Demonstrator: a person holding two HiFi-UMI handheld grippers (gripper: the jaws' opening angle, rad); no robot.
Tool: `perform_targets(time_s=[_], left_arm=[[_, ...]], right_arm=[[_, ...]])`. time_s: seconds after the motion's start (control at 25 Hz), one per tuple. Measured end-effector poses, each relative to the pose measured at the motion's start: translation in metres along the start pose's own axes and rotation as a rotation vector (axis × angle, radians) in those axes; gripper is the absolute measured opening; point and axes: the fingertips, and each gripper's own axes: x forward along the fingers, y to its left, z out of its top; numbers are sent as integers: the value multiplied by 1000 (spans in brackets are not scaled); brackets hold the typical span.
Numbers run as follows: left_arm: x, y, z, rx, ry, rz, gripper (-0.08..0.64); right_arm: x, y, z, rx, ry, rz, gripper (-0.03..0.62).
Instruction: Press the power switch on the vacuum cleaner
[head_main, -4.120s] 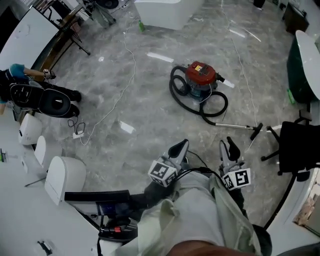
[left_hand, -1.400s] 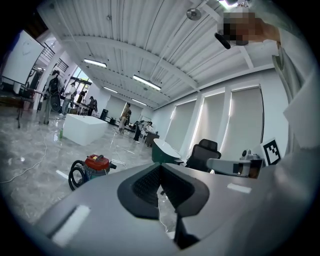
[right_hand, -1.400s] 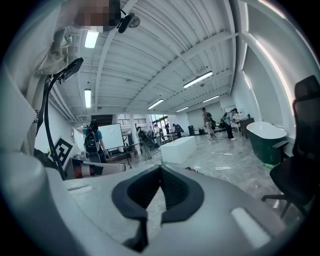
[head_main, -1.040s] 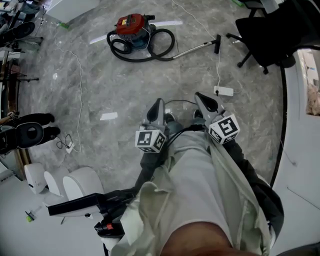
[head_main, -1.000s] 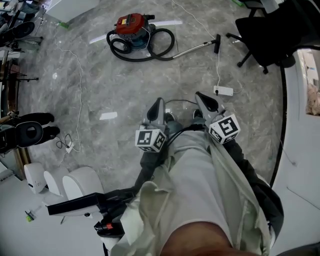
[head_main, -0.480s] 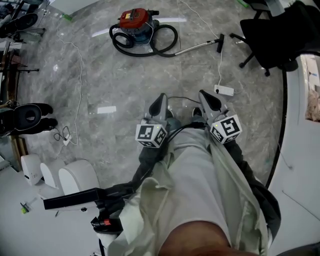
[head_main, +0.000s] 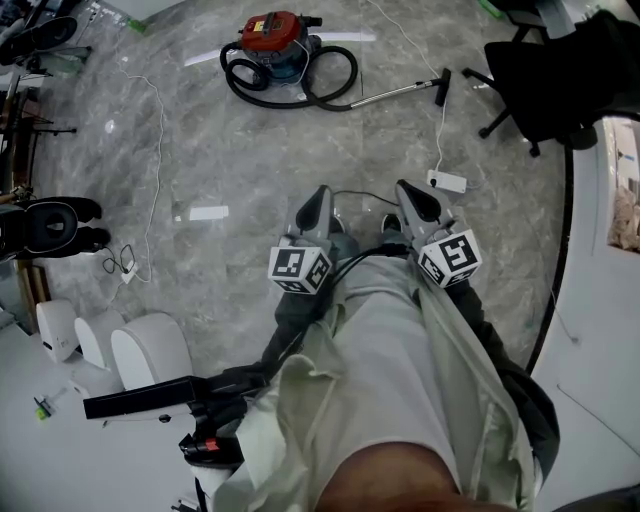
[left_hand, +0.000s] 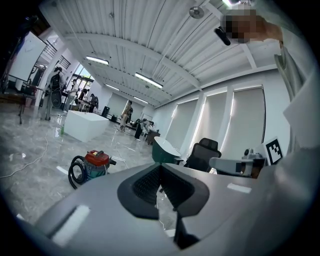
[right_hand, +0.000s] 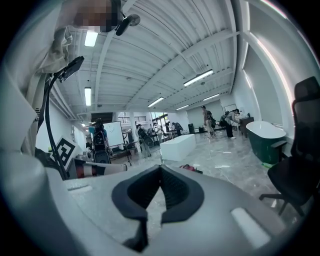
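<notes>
In the head view your left gripper (head_main: 320, 196) and your right gripper (head_main: 408, 190) are side by side in the middle of the frame, just in front of your body. Both have the jaws pressed together, with nothing between them. The red vacuum cleaner (head_main: 276, 35) stands on the grey floor (head_main: 250, 160) at the top of the frame, left of centre, well apart from both grippers, its black hose (head_main: 335, 90) looped beside it
</notes>
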Motion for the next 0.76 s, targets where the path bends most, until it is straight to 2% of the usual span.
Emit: perform_targets(time_s=[0.76], left_arm=[[9,-5,2,3,9,-15,3]], right_arm=[[-3,-5,4,-8,-1,-11,2]])
